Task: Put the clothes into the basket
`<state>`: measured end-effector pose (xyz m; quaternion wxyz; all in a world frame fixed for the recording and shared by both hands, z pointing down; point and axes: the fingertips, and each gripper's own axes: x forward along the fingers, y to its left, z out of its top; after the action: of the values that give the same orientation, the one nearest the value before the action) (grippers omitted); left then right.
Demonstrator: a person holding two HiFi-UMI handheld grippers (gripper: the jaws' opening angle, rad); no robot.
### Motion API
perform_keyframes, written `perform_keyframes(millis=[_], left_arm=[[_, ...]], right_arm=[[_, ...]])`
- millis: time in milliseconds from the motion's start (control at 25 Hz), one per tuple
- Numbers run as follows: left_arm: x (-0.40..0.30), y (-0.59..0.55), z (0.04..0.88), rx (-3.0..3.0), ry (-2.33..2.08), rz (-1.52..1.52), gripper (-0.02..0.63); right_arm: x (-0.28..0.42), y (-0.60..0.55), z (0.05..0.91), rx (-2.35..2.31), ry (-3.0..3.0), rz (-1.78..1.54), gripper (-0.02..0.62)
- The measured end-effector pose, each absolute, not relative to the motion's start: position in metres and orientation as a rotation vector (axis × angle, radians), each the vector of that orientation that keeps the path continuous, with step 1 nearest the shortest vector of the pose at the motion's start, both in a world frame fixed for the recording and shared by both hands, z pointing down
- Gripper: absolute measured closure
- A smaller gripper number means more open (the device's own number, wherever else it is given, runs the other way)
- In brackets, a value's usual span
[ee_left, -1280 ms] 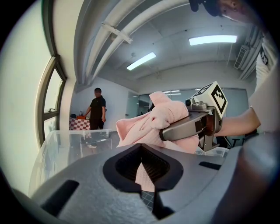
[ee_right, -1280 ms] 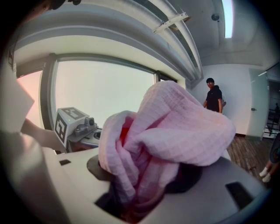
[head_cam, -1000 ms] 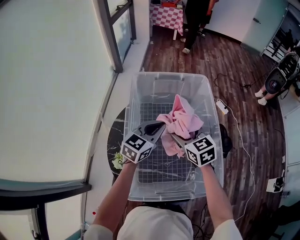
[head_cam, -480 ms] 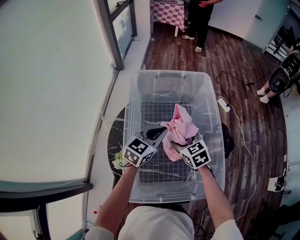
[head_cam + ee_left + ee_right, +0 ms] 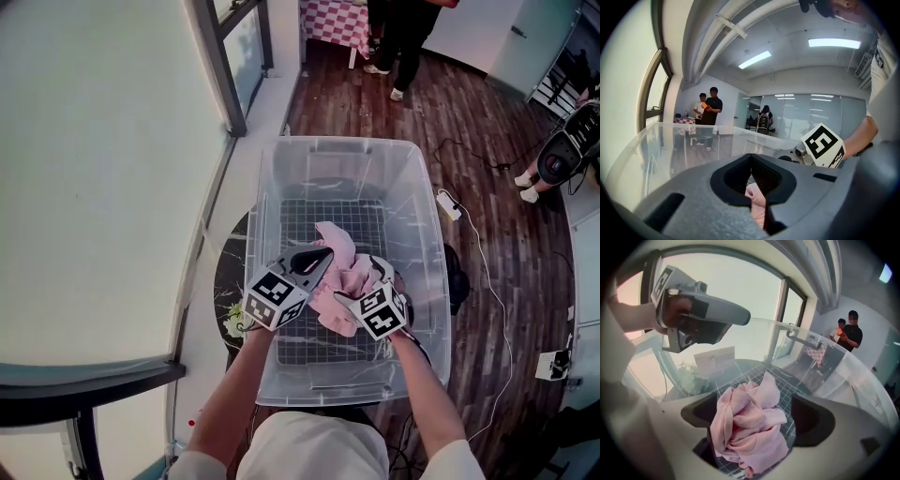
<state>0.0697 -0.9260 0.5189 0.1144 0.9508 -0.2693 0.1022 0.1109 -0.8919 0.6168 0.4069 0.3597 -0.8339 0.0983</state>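
A crumpled pink cloth (image 5: 336,274) lies low inside the clear plastic bin (image 5: 342,142), on its wire-grid floor. In the right gripper view the cloth (image 5: 750,427) bunches between the wide-apart jaws of my right gripper (image 5: 752,416). Those jaws have just been opening; the right jaw stands clear of the cloth. In the head view my right gripper (image 5: 367,277) points down into the bin. My left gripper (image 5: 323,253) hovers just left of the cloth, shut and empty, and shows as a closed beak (image 5: 710,315) in the right gripper view. Pink shows through its jaw gap (image 5: 751,161).
The bin sits on a small dark round table (image 5: 234,272) beside a tall window frame (image 5: 217,75). A power strip (image 5: 447,208) and cable lie on the wood floor to the right. People stand by a checkered table (image 5: 333,23) at the back.
My right gripper has sunk into the bin with the pink cloth and its jaws have spread wide. The cloth has dropped from a raised peak to a low bunch. The left gripper has hardly moved.
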Motion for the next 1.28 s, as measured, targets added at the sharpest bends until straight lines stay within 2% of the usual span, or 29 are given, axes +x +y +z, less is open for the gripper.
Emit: perform_keyframes(millis=[160,200,240,280,320,400,440,480,760,1280], left_arm=[[0.072,-0.925,0.520,2.791,-0.782,0.306,0.591],[0.073,-0.925,0.521,2.791,-0.779,0.308,0.591],[0.074,-0.924,0.522,2.790,-0.777,0.308,0.591],[0.075,-0.923,0.523,2.789,-0.773,0.309,0.591],[0.076,-0.922,0.524,2.789,-0.769,0.310,0.591],[0.079,-0.920,0.525,2.793,-0.758,0.317,0.591],[0.080,-0.919,0.525,2.795,-0.754,0.320,0.591],[0.081,-0.918,0.525,2.796,-0.753,0.322,0.591],[0.087,-0.907,0.523,2.797,-0.741,0.328,0.591],[0.093,-0.872,0.531,2.783,-0.722,0.364,0.591]], right_arm=[[0.114,-0.898,0.593,1.003,-2.158,0.201,0.112],[0.117,-0.900,0.586,1.047,-2.168,0.190,0.140],[0.119,-0.902,0.580,1.094,-2.181,0.188,0.254],[0.121,-0.903,0.575,1.136,-2.197,0.197,0.396],[0.124,-0.904,0.573,1.170,-2.212,0.214,0.440],[0.132,-0.907,0.568,1.231,-2.221,0.238,0.471],[0.136,-0.908,0.565,1.260,-2.220,0.244,0.534],[0.139,-0.908,0.562,1.277,-2.222,0.255,0.555],[0.141,-0.896,0.543,1.289,-2.305,0.358,0.578],[0.166,-0.873,0.523,1.330,-2.425,0.533,0.580]])
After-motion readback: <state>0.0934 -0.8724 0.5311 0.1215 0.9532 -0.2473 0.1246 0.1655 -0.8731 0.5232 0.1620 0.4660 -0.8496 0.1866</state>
